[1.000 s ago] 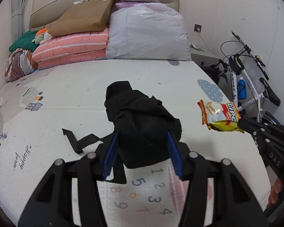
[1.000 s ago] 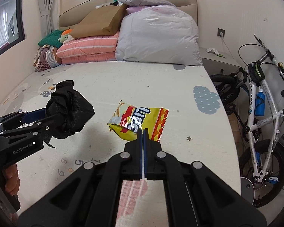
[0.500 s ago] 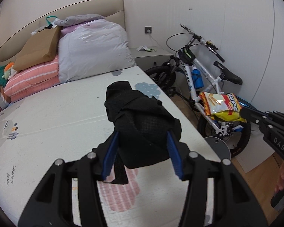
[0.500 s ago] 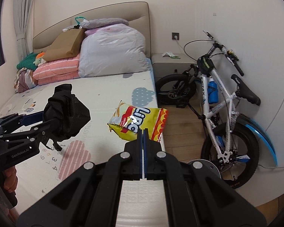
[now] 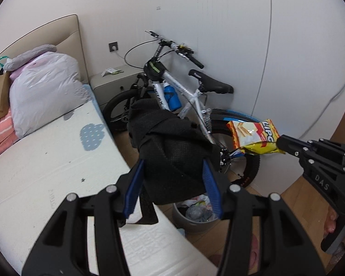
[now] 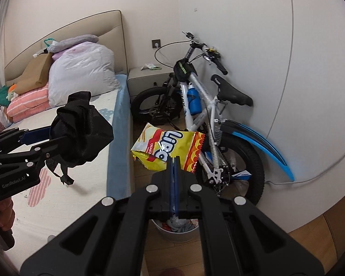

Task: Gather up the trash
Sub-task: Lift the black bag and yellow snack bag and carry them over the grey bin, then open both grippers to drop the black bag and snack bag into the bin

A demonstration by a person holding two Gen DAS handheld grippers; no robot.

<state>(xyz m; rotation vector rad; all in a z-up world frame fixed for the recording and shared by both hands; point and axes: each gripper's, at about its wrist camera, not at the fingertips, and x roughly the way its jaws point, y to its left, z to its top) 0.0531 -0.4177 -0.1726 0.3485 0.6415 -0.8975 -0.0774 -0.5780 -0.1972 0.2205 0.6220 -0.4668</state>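
1. Carrying stage: the left gripper (image 5: 172, 181) grasps a bundle of black mesh fabric (image 5: 172, 151) between its blue pads, with a strap dangling below, while the right gripper (image 6: 174, 161) is clamped tight on the lower edge of a yellow snack bag (image 6: 165, 148).
2. Both loads hang in the air beside the bed (image 6: 64, 191); the bag rides just right of the left gripper, the bundle just left of the right one.
3. A grey waste bin (image 5: 195, 220), already holding crumpled litter, sits on the floor below and just ahead of both grippers, in front of a white bicycle (image 6: 204, 115).
4. The next move likely calls for lowering each load over the bin's mouth and opening the jaws; the dangling strap may snag the rim.
5. Readable writing: "LIPO" and "CREAM" on the bag; "DAS" on the right gripper, "GenRobot.AI" on the left.
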